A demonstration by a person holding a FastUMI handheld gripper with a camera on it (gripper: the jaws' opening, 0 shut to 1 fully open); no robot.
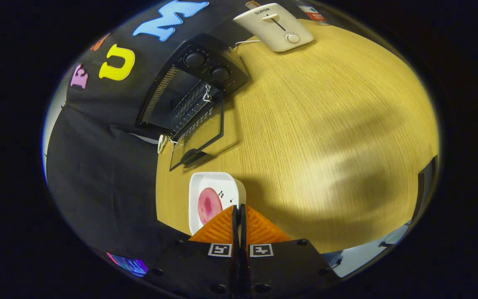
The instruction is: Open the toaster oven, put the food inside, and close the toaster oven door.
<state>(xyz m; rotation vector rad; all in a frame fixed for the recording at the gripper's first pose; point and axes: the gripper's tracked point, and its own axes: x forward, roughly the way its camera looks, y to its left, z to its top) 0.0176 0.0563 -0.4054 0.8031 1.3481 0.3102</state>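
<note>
Hovering above the wooden tabletop (326, 124), the claw (239, 214) is clenched with its orange fingers (259, 230) pressed together, grasping nothing. Just ahead of them sits a white dish (216, 182) holding pink food (208, 205). Farther left, the toaster oven (189, 95) stands with its glass door (199, 139) lowered open. A white toaster (274, 27) stands far off.

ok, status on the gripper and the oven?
Gripper shut, holding nothing, fingertips at the white plate. Pink food on the plate. Toaster oven beyond, door down and open. Bare tabletop between plate and door.
</note>
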